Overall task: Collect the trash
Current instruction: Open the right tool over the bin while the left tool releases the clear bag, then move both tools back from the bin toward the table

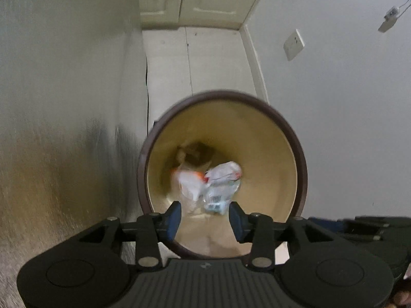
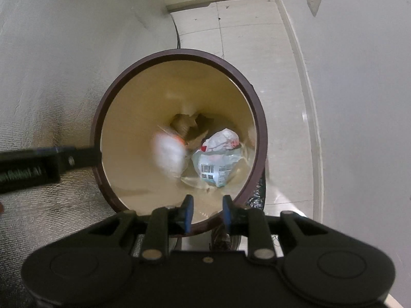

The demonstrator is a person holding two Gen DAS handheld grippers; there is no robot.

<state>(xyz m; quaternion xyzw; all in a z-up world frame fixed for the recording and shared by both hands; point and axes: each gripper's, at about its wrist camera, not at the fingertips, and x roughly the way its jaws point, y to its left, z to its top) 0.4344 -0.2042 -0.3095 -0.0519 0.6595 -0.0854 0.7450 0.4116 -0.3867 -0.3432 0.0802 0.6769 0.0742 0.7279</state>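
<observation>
- Left gripper (image 1: 204, 219) poised over a round trash bin (image 1: 287, 138), blue pads (image 1: 174, 218) parted to a moderate gap, nothing pinched between them.
- Right gripper (image 2: 205, 211) alongside, aimed down into the same trash bin (image 2: 177, 54), blue pads (image 2: 188, 211) set narrower, likewise gripping nothing.
- Beyond the fingertips, down inside the cream interior: a crumpled white wrapper (image 1: 223, 173) with red print, resting against a clear packet (image 1: 218, 200) with a barcode.
- Same pair from the right wrist view: crumpled white wrapper (image 2: 222, 140) above the clear packet (image 2: 217, 169), lying just ahead of and slightly right of the pads.
- To the left of those, a blurred white-and-orange piece (image 1: 188, 182), smeared as if mid-fall; also seen from the right wrist (image 2: 168, 154).
- Deeper still, brown scraps (image 2: 187, 124) at the bottom, too dim to identify.
- Black edge of the left gripper's body (image 2: 38, 164) jutting in from the left of the right wrist view, at the bin's dark rim.
- Silvery textured surface (image 1: 64, 128) left of the bin, pale floor tiles (image 2: 244, 38) ahead, white wall with a socket (image 1: 294, 45) to the right.
</observation>
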